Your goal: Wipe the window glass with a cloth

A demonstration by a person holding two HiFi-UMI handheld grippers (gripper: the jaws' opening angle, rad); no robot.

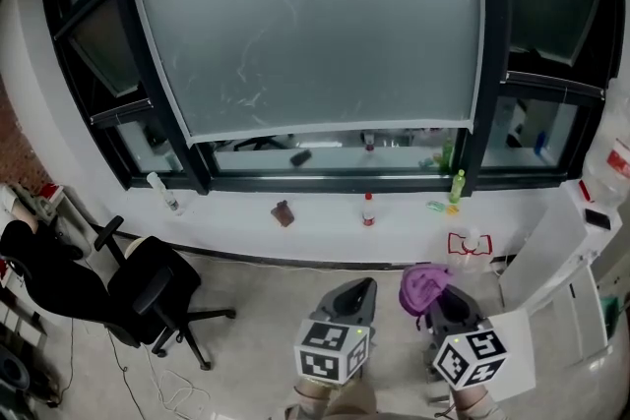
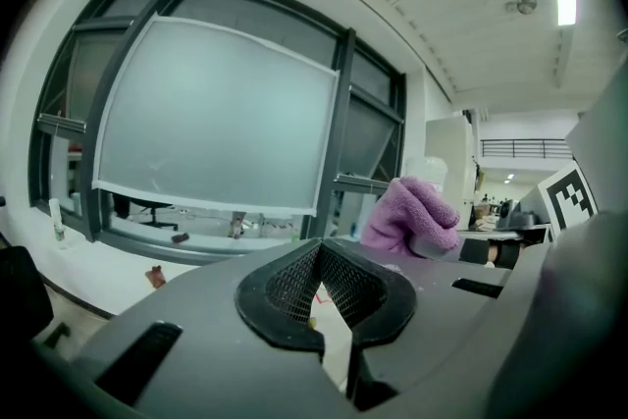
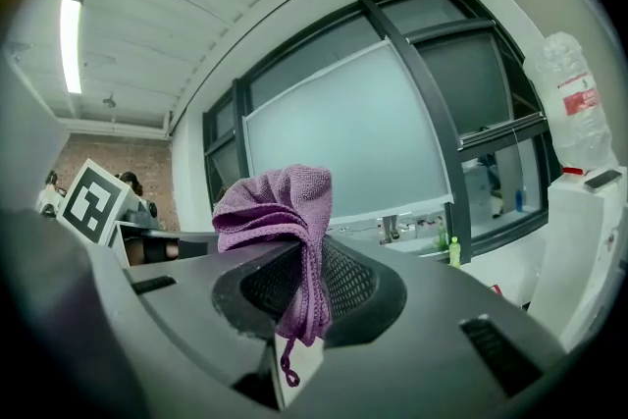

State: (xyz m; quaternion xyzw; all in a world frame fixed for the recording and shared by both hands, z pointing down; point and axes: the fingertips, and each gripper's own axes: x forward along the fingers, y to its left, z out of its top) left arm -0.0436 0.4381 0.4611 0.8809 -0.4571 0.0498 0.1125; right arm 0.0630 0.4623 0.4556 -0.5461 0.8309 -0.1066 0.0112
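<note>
The window's large frosted pane (image 1: 315, 25) in its black frame fills the top of the head view, well ahead of both grippers. My right gripper (image 1: 440, 302) is shut on a purple cloth (image 1: 423, 286), which bunches up above the jaws. In the right gripper view the cloth (image 3: 280, 206) is pinched in my right gripper (image 3: 304, 294), with the pane (image 3: 343, 142) beyond it. My left gripper (image 1: 354, 298) is held low beside the right, shut with nothing in it. In the left gripper view my left gripper (image 2: 319, 285) faces the pane (image 2: 216, 113), and the cloth (image 2: 412, 216) shows at right.
On the white sill stand a spray bottle (image 1: 163, 192), a brown object (image 1: 283, 212), a red-capped bottle (image 1: 368, 210) and a green bottle (image 1: 457, 185). A black office chair (image 1: 148, 295) stands on the floor at left. A white cabinet (image 1: 551, 261) and a water jug (image 3: 574, 103) are at right.
</note>
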